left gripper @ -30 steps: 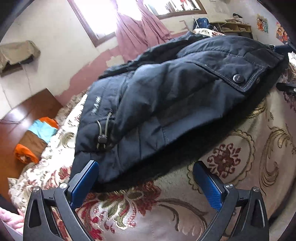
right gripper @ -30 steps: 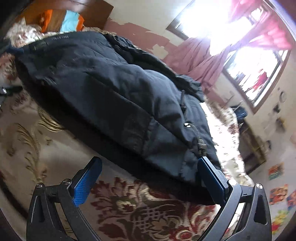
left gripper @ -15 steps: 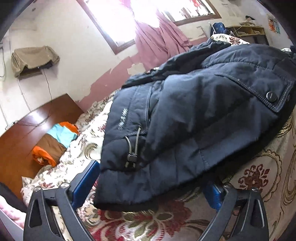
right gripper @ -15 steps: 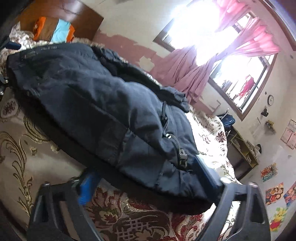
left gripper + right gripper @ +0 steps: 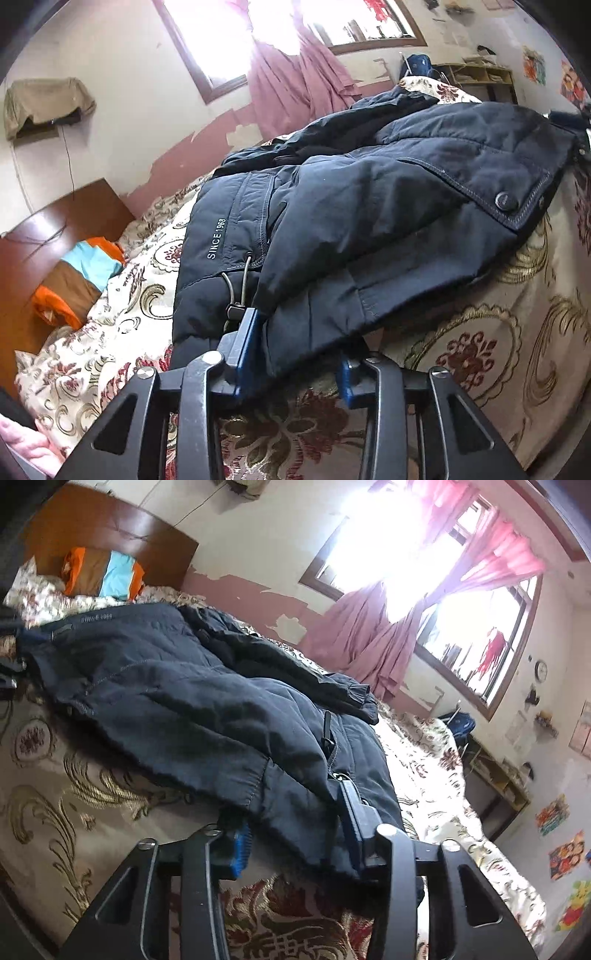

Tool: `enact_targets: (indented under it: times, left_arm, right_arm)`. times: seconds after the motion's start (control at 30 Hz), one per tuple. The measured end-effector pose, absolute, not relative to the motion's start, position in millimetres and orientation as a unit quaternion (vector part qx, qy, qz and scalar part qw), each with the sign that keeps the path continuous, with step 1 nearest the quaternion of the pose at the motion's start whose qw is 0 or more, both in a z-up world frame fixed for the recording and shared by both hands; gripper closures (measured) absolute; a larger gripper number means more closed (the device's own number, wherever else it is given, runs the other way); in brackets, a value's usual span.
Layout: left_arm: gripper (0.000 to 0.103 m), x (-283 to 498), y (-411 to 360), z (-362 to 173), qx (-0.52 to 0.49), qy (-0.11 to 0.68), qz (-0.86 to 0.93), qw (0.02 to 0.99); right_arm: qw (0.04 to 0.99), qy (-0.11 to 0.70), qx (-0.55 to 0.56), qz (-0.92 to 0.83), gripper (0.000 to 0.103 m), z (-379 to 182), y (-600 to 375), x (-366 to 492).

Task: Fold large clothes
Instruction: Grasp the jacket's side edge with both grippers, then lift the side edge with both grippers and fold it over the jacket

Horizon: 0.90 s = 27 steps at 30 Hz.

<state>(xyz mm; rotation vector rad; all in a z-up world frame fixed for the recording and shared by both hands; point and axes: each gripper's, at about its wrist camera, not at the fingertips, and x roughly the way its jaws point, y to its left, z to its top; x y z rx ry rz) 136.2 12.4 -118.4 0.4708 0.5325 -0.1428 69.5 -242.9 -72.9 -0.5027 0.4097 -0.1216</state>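
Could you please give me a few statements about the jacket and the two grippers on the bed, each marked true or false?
1. The dark jacket lies on a floral bedspread. True.
2. The left gripper is closing with jacket fabric between its fingers. True.
3. The right gripper hangs clear of the jacket. False: the jacket's edge is between its fingers.
4. The jacket's sleeve reads SINCE 1968. True.
5. The curtains are green. False: they are pink.

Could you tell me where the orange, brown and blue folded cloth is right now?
In the left wrist view the folded cloth lies at far left, against the wooden headboard.
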Motion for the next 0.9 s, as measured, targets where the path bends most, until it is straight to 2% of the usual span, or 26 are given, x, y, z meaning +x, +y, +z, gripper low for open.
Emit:
enact_targets:
  times: [0.1,0.2,0.33,0.63,0.9]
  left_arm:
    - [0.079,136.8,11.6,-113.6,0.228,0.258,-0.067,0.937]
    - [0.090,136.3,13.7,-107.3,0.217,0.249,-0.063,0.942]
    - [0.095,131.4,16.6,-94.7,0.199,0.223,-0.064,0.952]
    - [0.096,98.5,21.8,-76.3,0.199,0.199,-0.079,0.956]
    - [0.097,66.2,35.6,-37.1,0.160,0.204,-0.097,0.961]
  right_arm:
    - [0.948,0.192,-0.248,-0.058,0.078,-71.3,-242.5,70.0]
    - [0.950,0.187,-0.244,-0.053,0.088,-68.8,-242.4,69.9]
    - [0.954,0.178,-0.235,-0.047,0.096,-65.2,-241.5,65.9]
    - [0.953,0.173,-0.247,-0.040,0.098,-61.8,-236.9,28.4]
    - [0.955,0.168,-0.241,-0.034,0.098,-26.8,-230.4,-16.5]
